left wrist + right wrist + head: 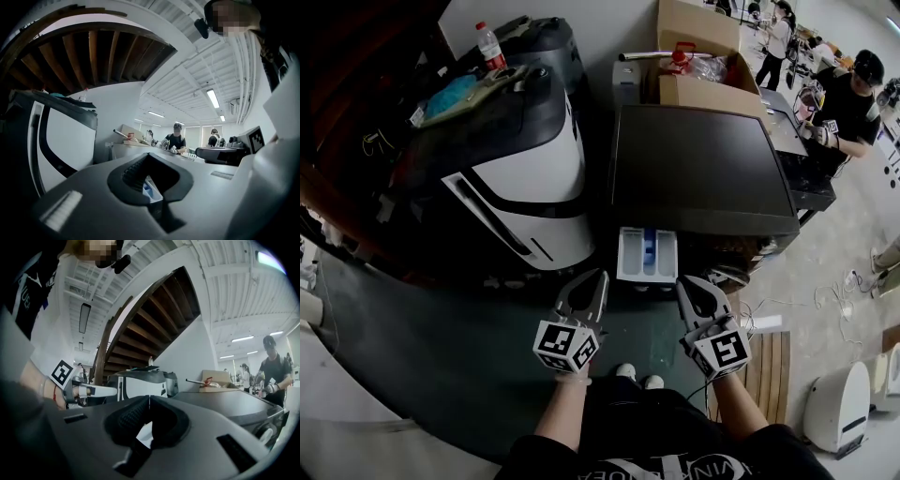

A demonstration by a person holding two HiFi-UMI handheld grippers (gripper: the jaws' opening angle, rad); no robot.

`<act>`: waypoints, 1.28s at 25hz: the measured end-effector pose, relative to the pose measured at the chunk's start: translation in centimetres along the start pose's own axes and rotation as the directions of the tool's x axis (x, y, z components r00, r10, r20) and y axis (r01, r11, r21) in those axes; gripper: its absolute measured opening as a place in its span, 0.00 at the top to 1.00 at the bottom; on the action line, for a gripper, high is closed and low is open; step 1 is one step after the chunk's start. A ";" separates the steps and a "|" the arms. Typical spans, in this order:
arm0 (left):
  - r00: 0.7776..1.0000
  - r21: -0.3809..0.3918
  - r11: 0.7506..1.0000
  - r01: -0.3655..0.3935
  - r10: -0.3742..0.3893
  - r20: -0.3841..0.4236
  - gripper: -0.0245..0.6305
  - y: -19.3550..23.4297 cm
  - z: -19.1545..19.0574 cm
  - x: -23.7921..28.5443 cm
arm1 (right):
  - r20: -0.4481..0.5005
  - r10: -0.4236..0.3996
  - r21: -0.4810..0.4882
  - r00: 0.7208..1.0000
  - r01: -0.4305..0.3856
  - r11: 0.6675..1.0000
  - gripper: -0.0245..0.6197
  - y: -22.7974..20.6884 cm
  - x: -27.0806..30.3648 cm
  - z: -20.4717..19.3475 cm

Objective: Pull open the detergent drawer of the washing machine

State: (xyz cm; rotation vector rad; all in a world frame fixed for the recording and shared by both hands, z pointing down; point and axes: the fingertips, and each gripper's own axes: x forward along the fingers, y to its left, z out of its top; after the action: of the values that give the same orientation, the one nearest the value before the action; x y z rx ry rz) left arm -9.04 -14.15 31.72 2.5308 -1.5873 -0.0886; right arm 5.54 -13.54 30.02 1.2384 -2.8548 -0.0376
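Detergent drawer (647, 255) sits centre frame in the head view, sticking out of the front of the washing machine (698, 169) toward the person. It is out far enough that its white compartments and a blue insert show from above, so I judge the pull done or nearly done.

Left gripper (598, 281) is lower centre, just below and left of the drawer. Its jaws are closed tip to tip with nothing between them, and its own view shows the drawer only through the gap behind the pads. Right gripper (682, 283) is just below and right of the drawer, also pinched together and empty, with a bit of white seen past the pads.

Neither gripper touches the drawer. They sit side by side, pointing level at the machine front, and flank the drawer rather than holding it, which fits a drawer already out with nothing left to grasp.

A white and black appliance (525, 187) stands left of the washer, close alongside. A cardboard box (703, 89) rests at the washer's back edge, upper centre. A person (844, 103) works at another bench, upper right, well apart.
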 end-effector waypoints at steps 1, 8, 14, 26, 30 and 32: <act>1.000 0.009 1.000 -0.005 0.005 0.002 0.95 0.1 0.3 0.0 | 0.004 0.001 -0.004 1.000 -0.001 1.000 0.94 -0.1 0.0 0.2; 0.999 0.073 0.996 -0.051 0.049 0.018 0.95 0.5 2.3 -0.3 | 0.027 -0.013 -0.017 1.000 0.014 1.000 0.94 -0.7 0.1 1.8; 0.996 0.108 0.991 -0.073 0.067 0.053 0.95 0.6 4.3 -0.7 | 0.048 -0.024 -0.019 0.999 0.024 1.000 0.94 -0.9 -0.1 2.8; 0.990 0.137 0.983 -0.126 0.116 0.075 0.95 2.5 5.9 -1.6 | 0.073 -0.040 -0.030 0.997 0.042 0.999 0.94 -1.2 0.3 4.1; 0.990 0.137 0.982 -0.129 0.120 0.068 0.95 2.7 5.7 -1.5 | 0.073 -0.047 -0.029 0.996 0.050 0.998 0.94 -1.5 0.4 4.3; 0.990 0.134 0.983 -0.128 0.120 0.067 0.95 2.8 5.6 -1.3 | 0.068 -0.045 -0.032 0.997 0.047 0.998 0.94 -1.6 0.6 4.3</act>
State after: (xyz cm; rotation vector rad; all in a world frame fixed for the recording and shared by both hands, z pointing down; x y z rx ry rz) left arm -12.83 -14.68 26.58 2.5438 -1.8305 -0.0398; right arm 6.17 -14.99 25.71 1.3213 -2.8691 -0.1306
